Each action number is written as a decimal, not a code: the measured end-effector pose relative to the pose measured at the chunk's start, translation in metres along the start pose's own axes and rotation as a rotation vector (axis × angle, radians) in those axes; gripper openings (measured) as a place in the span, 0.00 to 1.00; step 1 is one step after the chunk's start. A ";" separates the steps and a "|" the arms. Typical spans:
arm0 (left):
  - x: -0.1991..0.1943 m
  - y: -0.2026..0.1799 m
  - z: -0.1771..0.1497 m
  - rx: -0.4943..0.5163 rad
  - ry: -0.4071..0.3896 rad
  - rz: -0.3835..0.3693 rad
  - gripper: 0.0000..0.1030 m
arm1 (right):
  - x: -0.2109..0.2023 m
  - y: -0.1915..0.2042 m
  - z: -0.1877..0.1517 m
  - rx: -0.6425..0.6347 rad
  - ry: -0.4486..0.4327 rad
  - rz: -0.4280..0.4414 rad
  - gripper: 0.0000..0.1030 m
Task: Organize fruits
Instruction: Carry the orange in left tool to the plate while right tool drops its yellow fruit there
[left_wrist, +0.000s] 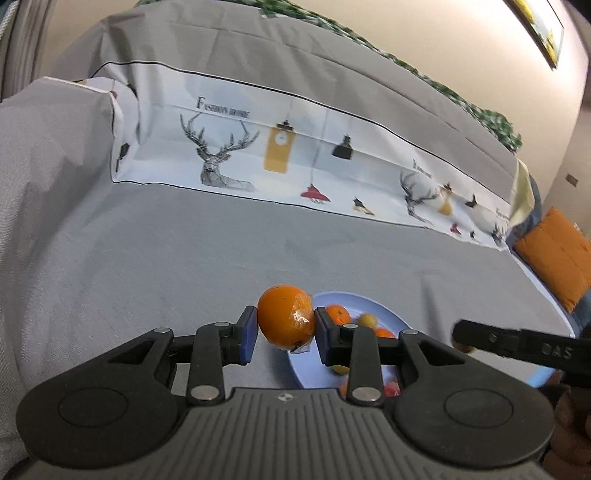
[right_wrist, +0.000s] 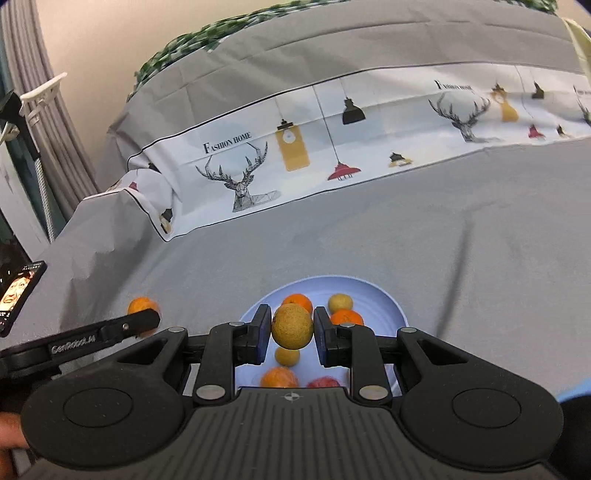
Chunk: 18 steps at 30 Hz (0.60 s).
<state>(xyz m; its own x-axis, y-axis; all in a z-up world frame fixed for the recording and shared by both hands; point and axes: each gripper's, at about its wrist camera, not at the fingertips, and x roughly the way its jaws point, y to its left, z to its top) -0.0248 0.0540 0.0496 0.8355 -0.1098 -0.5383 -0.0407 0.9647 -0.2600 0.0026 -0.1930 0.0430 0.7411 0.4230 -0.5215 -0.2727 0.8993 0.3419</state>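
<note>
The left gripper (left_wrist: 284, 328) clamps a round orange wrapped in clear film (left_wrist: 285, 319), held at the 9 o'clock rim of a pale blue round plate (left_wrist: 373, 306). The right gripper (right_wrist: 291, 334) clamps a speckled yellow-brown round fruit (right_wrist: 292, 326) above that plate, where small oranges (right_wrist: 298, 302) and yellow fruits (right_wrist: 340, 302) lie. Neither held fruit shows a long axis. At 12 o'clock, the grey cloth (right_wrist: 443, 221) carries a white band with deer heads and lamps, printed "FASHION HOME" (right_wrist: 227, 142). The left gripper's arm reads "GenRobot.AI" (right_wrist: 73, 344).
</note>
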 end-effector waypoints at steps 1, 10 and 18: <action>0.000 -0.003 -0.001 0.020 -0.001 0.001 0.35 | 0.001 0.002 -0.001 -0.012 0.000 0.000 0.25; 0.012 -0.012 -0.006 0.075 0.024 0.015 0.35 | 0.018 0.011 -0.009 -0.049 0.038 0.002 0.25; 0.013 -0.011 -0.006 0.077 0.023 0.012 0.35 | 0.023 0.016 -0.010 -0.065 0.049 0.001 0.25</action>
<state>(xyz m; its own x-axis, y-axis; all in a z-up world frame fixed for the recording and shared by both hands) -0.0162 0.0405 0.0407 0.8222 -0.1026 -0.5599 -0.0081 0.9814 -0.1917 0.0093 -0.1674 0.0286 0.7103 0.4276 -0.5592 -0.3139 0.9034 0.2920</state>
